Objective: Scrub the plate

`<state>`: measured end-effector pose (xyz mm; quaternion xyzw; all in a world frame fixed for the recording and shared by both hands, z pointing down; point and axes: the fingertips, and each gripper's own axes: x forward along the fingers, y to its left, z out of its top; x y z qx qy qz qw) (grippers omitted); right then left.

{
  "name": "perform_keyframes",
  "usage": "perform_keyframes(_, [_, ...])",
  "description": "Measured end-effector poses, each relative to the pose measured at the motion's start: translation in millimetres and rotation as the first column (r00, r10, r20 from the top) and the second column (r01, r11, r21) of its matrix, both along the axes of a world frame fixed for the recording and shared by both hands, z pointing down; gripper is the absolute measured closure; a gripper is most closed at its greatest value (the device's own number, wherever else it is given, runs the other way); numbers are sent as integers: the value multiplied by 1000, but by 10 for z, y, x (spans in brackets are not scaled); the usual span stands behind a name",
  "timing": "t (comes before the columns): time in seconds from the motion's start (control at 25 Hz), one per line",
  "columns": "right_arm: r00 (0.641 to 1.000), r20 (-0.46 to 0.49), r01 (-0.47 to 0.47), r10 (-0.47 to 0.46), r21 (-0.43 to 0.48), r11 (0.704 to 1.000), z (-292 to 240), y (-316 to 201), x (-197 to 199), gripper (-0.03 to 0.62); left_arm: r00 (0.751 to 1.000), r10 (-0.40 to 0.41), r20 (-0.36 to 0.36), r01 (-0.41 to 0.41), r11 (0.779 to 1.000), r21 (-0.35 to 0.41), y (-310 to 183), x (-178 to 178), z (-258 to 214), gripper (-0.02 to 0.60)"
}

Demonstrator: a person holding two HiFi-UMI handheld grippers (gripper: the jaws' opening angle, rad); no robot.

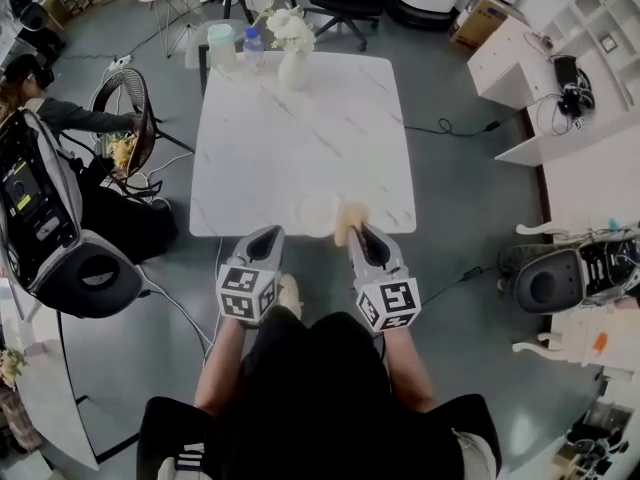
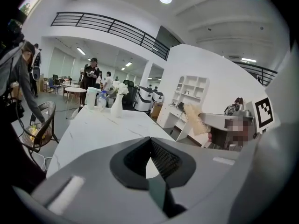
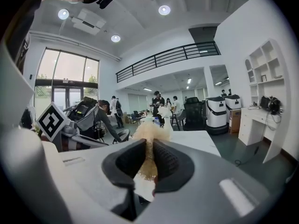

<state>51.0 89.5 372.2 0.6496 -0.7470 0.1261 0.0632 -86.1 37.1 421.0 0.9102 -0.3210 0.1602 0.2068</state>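
Note:
A pale round plate (image 1: 315, 211) lies on the white marble table (image 1: 300, 138), close to its front edge. My right gripper (image 1: 362, 234) (image 3: 148, 146) is shut on a beige fibrous scrubber (image 1: 350, 216) (image 3: 150, 132), whose tuft sticks out past the jaws just right of the plate. In the left gripper view the same scrubber (image 2: 194, 118) shows at the right. The left gripper (image 1: 268, 236) (image 2: 150, 141) hovers at the table's front edge, left of the plate and apart from it. Its jaws are shut, with nothing seen between them.
At the table's far end stand a white vase with flowers (image 1: 290, 58), a bottle (image 1: 254, 46) and a jug (image 1: 221, 46). A person (image 1: 40, 108) bends by a wire chair (image 1: 125, 118) at the left. White shelving (image 1: 560, 68) stands right, with cables on the floor.

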Motion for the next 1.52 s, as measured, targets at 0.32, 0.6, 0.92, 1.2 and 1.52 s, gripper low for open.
perform_keyframes(0.32, [999, -22, -31, 30, -65, 997, 288, -325, -33, 542, 1000, 9, 6, -8, 994, -109, -240, -43, 400, 575])
perform_keyframes(0.6, [1000, -19, -5, 3, -126, 992, 535, -537, 65, 542, 1000, 7, 22, -3, 984, -176, -368, 118, 683, 575])
perform_keyframes(0.92, [992, 17, 130, -129, -183, 974, 921, -834, 133, 542, 993, -88, 83, 107, 960, -260, -424, 295, 1090, 575])
perform_keyframes(1.2, [971, 63, 240, -232, -262, 935, 1344, -950, 208, 542, 974, -188, 123, 220, 911, -348, -384, 411, 1440, 574])
perform_keyframes(1.52, [952, 87, 306, -294, -310, 900, 1744, -1121, 247, 542, 959, -241, 152, 284, 847, -450, -451, 461, 1953, 418])
